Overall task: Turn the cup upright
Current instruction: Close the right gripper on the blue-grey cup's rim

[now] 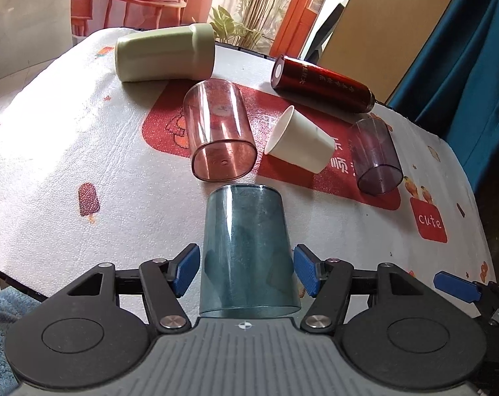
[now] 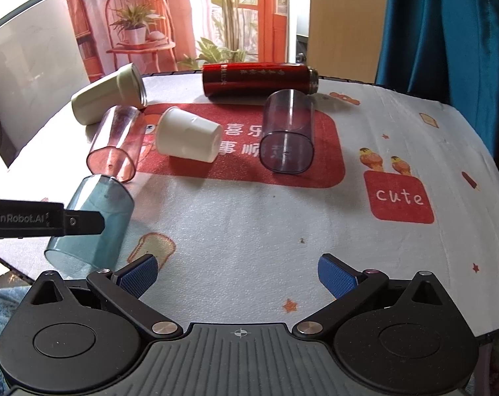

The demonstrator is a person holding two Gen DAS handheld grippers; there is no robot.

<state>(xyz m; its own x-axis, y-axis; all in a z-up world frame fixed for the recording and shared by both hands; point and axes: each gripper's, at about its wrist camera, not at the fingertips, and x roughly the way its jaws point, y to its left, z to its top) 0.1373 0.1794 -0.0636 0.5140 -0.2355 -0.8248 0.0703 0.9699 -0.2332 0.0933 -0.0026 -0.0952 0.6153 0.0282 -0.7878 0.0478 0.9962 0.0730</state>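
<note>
The blue cup (image 1: 248, 254) is a smooth, see-through tinted plastic tumbler, slightly tapered, lying on its side near the front left of the table (image 2: 249, 231) with its open mouth toward the left gripper (image 1: 246, 270) and its closed base pointing away. That gripper reaches in low and level, one ribbed blue pad on each flank of the cup near its mouth; the pads sit right at the walls, but I cannot tell whether they press it or only bracket it. From the right wrist view the left gripper's black finger crosses the cup's side, and its arm reads "GenRobot.AI".

Just beyond lies a pink cup (image 1: 221, 132) of the same clear plastic, also on its side, base toward the cameras. Beside it a white paper cup (image 1: 300, 140) lies tipped, and farther right a purple cup (image 1: 376, 158), translucent, lies base-forward. At the back rest a matte cream tumbler (image 1: 165, 52) and a glossy red flask (image 1: 322, 84) with gold characters too small to read.

The right gripper (image 2: 238, 277) hovers low over the front of the table, its blue textured pads spread wide with nothing between them.

The tablecloth (image 1: 68, 132) is white, pebbled, printed with ice lollies, toast, a red panel of white Chinese characters and a red tag reading "cute" (image 2: 399, 196).
</note>
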